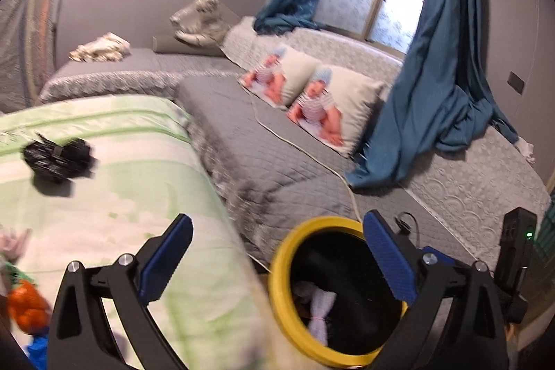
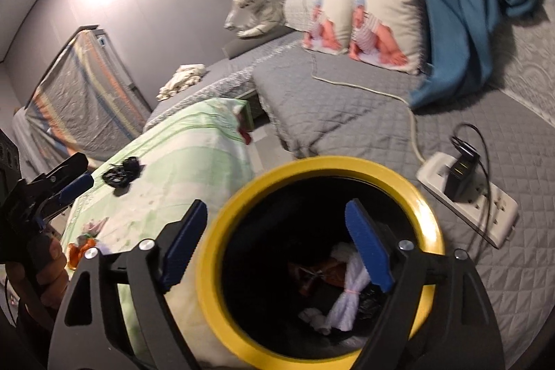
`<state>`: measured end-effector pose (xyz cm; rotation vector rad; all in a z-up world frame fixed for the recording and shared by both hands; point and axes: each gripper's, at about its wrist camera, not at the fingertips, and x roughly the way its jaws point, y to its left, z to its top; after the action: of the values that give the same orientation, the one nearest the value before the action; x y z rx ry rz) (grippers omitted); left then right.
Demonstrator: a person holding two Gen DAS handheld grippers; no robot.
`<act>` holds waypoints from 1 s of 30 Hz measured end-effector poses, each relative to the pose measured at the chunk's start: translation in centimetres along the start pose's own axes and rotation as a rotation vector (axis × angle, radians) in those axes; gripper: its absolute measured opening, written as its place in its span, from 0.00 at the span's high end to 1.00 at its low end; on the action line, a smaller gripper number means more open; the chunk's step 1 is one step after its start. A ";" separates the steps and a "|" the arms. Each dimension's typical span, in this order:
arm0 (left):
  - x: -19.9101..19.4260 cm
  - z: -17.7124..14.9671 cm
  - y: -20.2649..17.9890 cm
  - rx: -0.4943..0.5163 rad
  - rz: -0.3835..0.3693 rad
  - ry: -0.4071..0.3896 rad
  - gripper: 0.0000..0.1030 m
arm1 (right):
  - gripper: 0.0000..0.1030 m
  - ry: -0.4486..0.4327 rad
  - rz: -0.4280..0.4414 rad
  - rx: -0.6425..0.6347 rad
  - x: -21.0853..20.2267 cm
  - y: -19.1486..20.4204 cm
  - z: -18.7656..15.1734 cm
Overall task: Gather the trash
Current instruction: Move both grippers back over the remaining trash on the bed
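A black bin with a yellow rim (image 2: pixel 242 196) stands beside a green-and-white covered surface; white and orange trash (image 2: pixel 347 286) lies inside. My right gripper (image 2: pixel 277 245) is open and empty above the bin's mouth. My left gripper (image 1: pixel 277 259) is open and empty, over the covered surface's edge, with the bin's yellow rim (image 1: pixel 281 266) between its fingers' line of sight. A crumpled black bag (image 1: pixel 57 158) lies on the covered surface, also in the right wrist view (image 2: pixel 121 174). Orange trash (image 1: pixel 27 307) lies at the near left. The left gripper also shows in the right wrist view (image 2: pixel 66 182).
A grey quilted bed (image 2: pixel 347 113) holds two printed pillows (image 2: pixel 378 30), a white power strip with a black charger (image 2: pixel 468 189) and a cord. Blue curtains (image 1: pixel 433 92) hang onto the bed. A covered frame (image 2: pixel 79 99) leans on the wall at left.
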<state>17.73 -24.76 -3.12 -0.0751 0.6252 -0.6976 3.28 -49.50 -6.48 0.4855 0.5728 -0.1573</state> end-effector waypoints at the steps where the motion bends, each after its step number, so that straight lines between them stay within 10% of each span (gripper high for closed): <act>1: -0.5 0.1 0.5 -0.001 0.011 -0.011 0.08 | 0.21 -0.003 0.016 -0.011 0.0 0.7 0.1; 30: -17.7 -4.4 20.4 -0.121 0.517 -0.183 0.08 | 0.14 0.134 0.310 -0.325 3.9 21.9 -3.8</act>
<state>16.50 2.58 -3.06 -0.0842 0.4815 -0.1496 10.64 -28.54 -2.78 0.2644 0.6331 0.2632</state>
